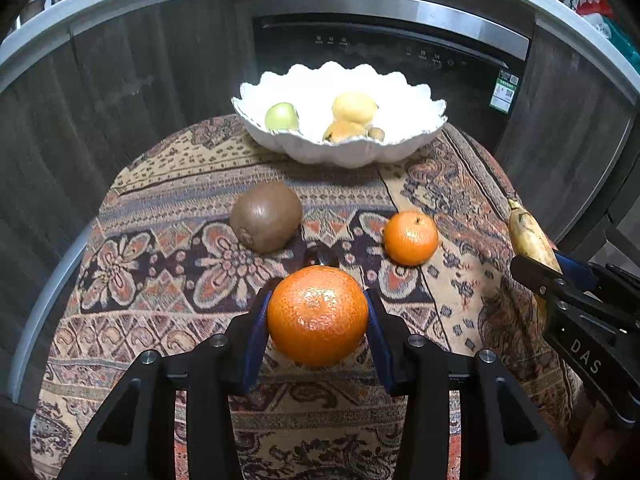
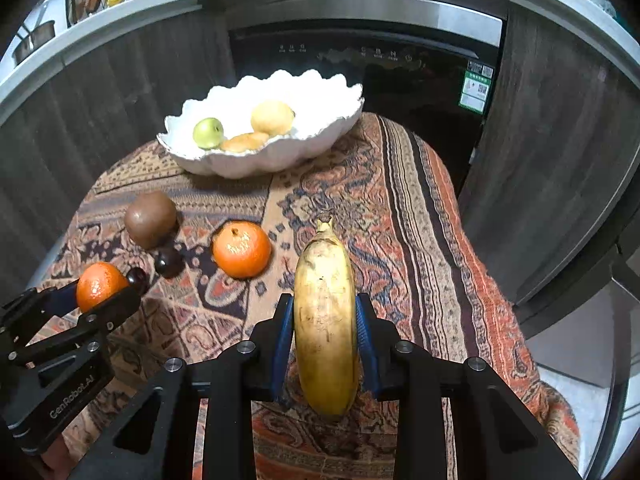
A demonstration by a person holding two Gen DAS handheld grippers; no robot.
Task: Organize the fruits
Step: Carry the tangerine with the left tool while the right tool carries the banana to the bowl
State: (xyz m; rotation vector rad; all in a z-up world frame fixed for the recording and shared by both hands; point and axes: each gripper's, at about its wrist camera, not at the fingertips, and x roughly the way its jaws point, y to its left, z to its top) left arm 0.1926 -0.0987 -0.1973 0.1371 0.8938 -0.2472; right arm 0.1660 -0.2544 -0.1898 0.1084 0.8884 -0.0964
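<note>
My left gripper (image 1: 319, 298) is shut on a large orange (image 1: 317, 316), with a blue pad pressed to each side, and holds it just above the patterned cloth. My right gripper (image 2: 324, 300) is shut on a spotted yellow banana (image 2: 326, 320) that points forward between the pads, its stem away from me. In the left wrist view the banana (image 1: 528, 232) and right gripper (image 1: 554, 270) show at the right edge. A brown kiwi (image 1: 266, 216) and a smaller orange (image 1: 411, 238) lie on the cloth. Behind them is a white scalloped bowl (image 1: 340, 156).
The bowl holds a green apple (image 1: 282, 117) and several yellowish fruits (image 1: 354, 108). Two small dark fruits (image 2: 168, 262) lie on the cloth near the kiwi (image 2: 150, 218). The cloth-covered table (image 2: 420, 240) drops off at the right. A dark appliance front (image 2: 400, 72) and wooden cabinets stand behind.
</note>
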